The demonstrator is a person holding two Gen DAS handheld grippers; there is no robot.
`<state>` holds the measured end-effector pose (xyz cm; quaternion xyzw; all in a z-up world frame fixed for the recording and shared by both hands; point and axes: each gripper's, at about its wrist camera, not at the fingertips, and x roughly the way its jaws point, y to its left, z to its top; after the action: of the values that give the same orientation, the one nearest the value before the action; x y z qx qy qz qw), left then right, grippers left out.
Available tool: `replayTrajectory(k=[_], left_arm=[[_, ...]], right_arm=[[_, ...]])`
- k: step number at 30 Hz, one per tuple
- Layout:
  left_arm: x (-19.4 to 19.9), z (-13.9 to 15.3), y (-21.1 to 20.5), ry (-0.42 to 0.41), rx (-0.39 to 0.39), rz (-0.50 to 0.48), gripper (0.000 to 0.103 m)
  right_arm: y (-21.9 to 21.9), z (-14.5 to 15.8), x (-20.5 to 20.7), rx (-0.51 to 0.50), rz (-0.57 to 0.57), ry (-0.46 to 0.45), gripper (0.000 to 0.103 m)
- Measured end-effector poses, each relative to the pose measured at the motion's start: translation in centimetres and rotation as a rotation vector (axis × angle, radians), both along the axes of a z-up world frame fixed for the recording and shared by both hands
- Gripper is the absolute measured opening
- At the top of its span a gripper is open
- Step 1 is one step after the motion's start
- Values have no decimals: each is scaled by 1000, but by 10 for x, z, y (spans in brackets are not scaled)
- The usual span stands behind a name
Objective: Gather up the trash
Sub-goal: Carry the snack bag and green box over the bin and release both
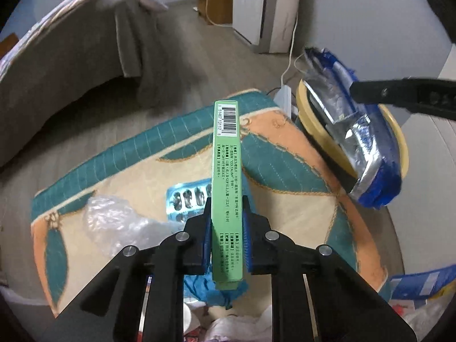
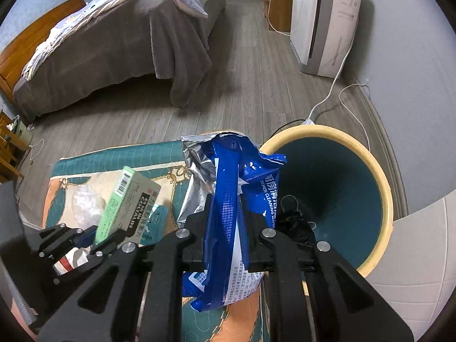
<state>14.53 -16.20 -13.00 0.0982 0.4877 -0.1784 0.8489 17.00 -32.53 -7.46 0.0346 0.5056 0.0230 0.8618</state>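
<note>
Your left hand-held gripper (image 1: 226, 222) is clamped on the narrow sides of a green medicine box (image 1: 227, 171), held clear above the patterned mat (image 1: 285, 199). Your right hand-held gripper (image 2: 226, 222) is clamped on a blue wipes packet (image 2: 233, 199), which hangs beside the rim of the cream-edged trash bin (image 2: 382, 176), partly over its mouth.

The step in hand looks like the drop. Carry the packet fully over the dark opening before you part the pads, since its loose foil end could catch on the rim and tip it back onto the mat. Bring the box over afterwards, end down, so it slides in without bridging the rim.

By count: one bin, one green box, one blue packet in hand. On the mat remain one blister pack (image 1: 185, 199) and one crumpled clear plastic wrap (image 1: 114, 219). Other scraps lie at the near edge, too hidden to count.
</note>
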Motion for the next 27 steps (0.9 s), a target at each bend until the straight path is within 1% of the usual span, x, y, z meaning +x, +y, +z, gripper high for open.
replayTrajectory(k=[4,9,15,20,27], left_arm=[[-6,16,0,-38,3,-3,19],[-7,40,-3,-75,-14,-6,19],[-10,56,-16,-108,-19,-42,19],[-13,69,-37,-123,-24,-93,19],[-13,76,-78,-136,-25,-177,19]], right_arm=[[-1,2,0,-2,-1,-5,15],[-5,6,-2,-7,-16,-19,15],[-18,20,-3,-24,-38,-55,15],[-47,31,-4,-39,-94,-95,15],[-100,25,-10,14,-220,-85,15]])
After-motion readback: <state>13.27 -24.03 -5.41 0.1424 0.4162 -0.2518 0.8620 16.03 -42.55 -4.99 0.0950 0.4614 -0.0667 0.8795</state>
